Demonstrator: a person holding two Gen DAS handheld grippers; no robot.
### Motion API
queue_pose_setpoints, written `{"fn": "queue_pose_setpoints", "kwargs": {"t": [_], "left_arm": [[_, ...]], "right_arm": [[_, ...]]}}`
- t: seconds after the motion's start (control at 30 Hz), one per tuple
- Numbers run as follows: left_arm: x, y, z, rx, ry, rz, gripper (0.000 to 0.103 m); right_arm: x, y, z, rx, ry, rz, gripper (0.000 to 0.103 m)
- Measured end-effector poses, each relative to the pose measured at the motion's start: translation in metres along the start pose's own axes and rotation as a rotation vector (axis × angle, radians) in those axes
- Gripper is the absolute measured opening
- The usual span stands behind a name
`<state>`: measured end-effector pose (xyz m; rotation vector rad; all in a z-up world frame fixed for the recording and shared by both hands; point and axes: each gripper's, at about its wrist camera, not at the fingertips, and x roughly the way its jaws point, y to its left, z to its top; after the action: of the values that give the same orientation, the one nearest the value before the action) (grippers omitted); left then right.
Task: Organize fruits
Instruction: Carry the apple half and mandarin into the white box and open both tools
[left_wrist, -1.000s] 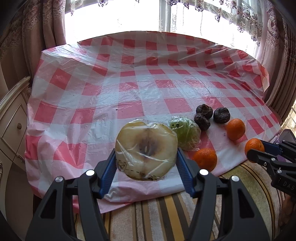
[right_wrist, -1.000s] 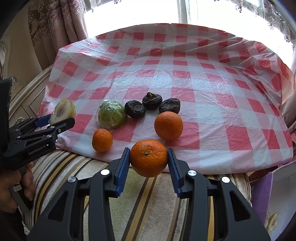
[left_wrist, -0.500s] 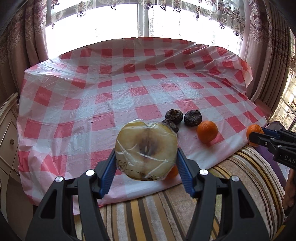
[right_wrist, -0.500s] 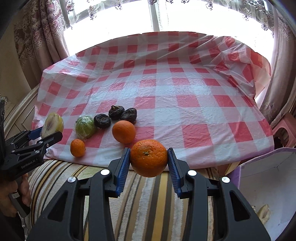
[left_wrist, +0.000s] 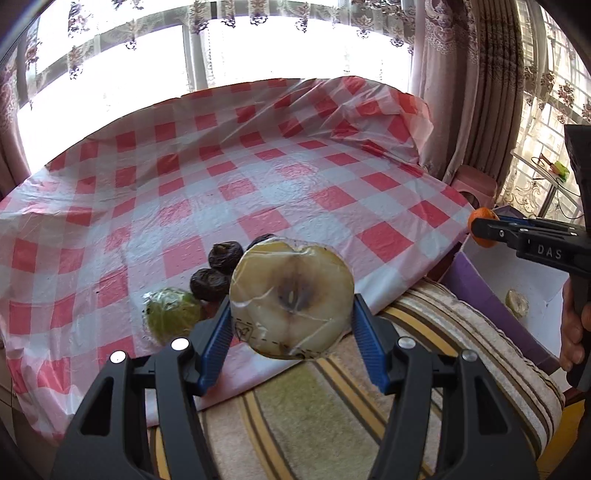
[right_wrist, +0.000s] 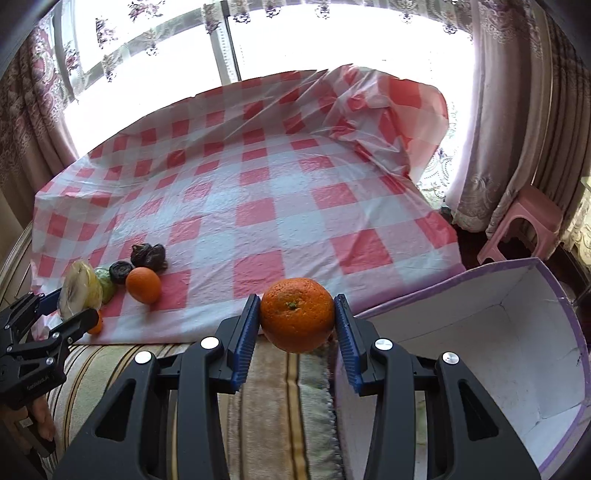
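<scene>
the wrapped half fruit (left_wrist: 291, 300) is hiding one dark fruit (left_wrist: 261, 239); the box (right_wrist: 524, 332) is running off the right edge.

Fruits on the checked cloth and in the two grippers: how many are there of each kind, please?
Oranges: 3
Dark wrinkled fruits: 3
Green wrapped fruit: 1
Wrapped apple half: 1
Total: 8

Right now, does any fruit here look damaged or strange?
Yes. The wrapped apple half held in the left gripper has turned brown around its core, so it looks old. The dark fruits on the checked cloth are shrivelled and wrinkled. The orange in the right gripper looks sound.
</scene>
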<state>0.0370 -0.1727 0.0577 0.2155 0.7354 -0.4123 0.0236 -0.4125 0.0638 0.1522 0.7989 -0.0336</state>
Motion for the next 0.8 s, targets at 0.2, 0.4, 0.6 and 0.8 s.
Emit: {"fn": "queue_pose_setpoints", "kwargs": {"t": [0.2, 0.4, 0.6, 0.8], "left_arm": [[0.014, -0.048, 0.013, 0.085, 0.004, -0.075, 0.062], [0.032, -0.101, 0.028, 0.171, 0.021, -0.154, 0.062], [0.057, -0.160, 0.037, 0.273, 0.062, -0.235, 0.062], [0.091, -0.220, 0.035, 0.420, 0.137, -0.277, 0.062]], "right_arm": [[-0.006, -0.049, 0.000, 0.078, -0.010, -0.075, 0.040], [0.002, -0.085, -0.008, 0.114, 0.023, -0.140, 0.040], [0.023, -0.123, -0.022, 0.149, 0.110, -0.218, 0.040], [0.041, -0.165, -0.031, 0.176, 0.196, -0.302, 0.040]]}}
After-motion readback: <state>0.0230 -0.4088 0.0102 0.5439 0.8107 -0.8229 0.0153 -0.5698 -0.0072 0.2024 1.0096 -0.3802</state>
